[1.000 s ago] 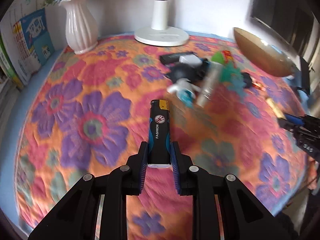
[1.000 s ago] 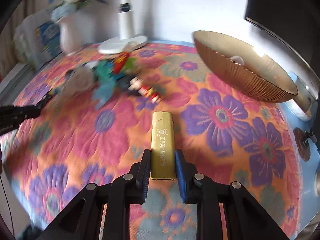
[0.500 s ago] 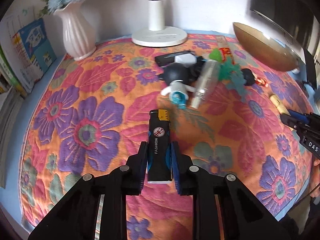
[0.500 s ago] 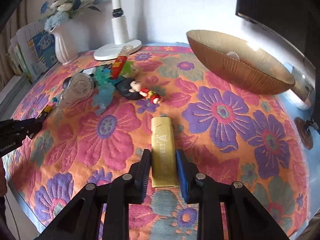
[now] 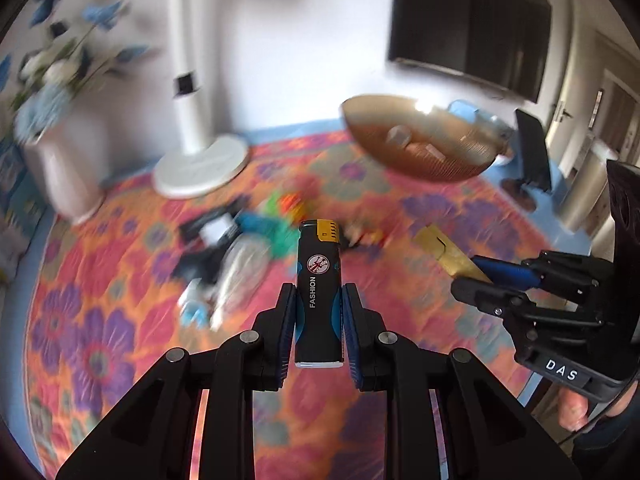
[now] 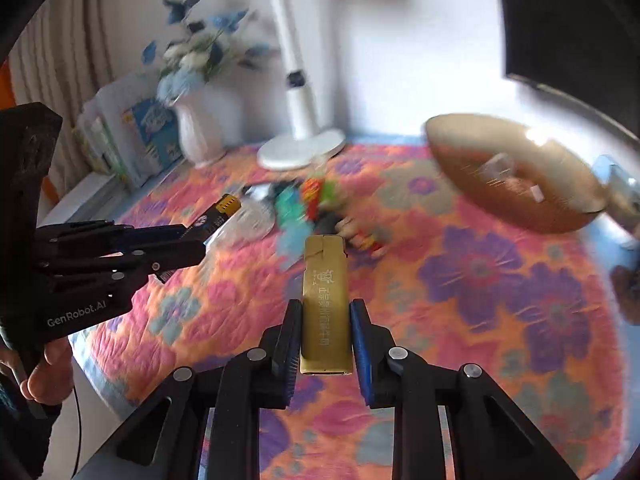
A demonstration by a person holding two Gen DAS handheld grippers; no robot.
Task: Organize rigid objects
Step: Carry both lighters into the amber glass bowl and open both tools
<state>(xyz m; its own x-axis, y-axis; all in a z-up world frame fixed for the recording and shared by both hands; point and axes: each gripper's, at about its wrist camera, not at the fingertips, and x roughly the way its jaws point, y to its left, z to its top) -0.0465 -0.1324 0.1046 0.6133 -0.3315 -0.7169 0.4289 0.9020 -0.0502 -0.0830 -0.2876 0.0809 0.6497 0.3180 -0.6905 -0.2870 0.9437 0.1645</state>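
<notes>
My left gripper (image 5: 319, 294) is shut on a black and blue lighter (image 5: 319, 292) with a yellow top, held above the floral tablecloth. My right gripper (image 6: 325, 310) is shut on a gold lighter (image 6: 325, 300), also held above the cloth. In the left wrist view the right gripper (image 5: 472, 266) with the gold lighter (image 5: 444, 250) shows at the right. In the right wrist view the left gripper (image 6: 196, 240) with the black lighter (image 6: 218, 216) shows at the left. A pile of small toys and a clear bottle (image 5: 248, 248) lies mid-table, blurred. A brown ribbed bowl (image 5: 420, 148) stands at the back right, with small items inside.
A white lamp base (image 5: 200, 164) and a white vase of blue flowers (image 5: 60, 168) stand at the back. Books (image 6: 132, 140) lean at the left edge. A dark screen (image 5: 468, 20) hangs on the wall. The bowl also shows in the right wrist view (image 6: 516, 176).
Both grippers have lifted and tilted up with their lighters and moved closer together. The view now takes in the bowl, the wall and the screen.
</notes>
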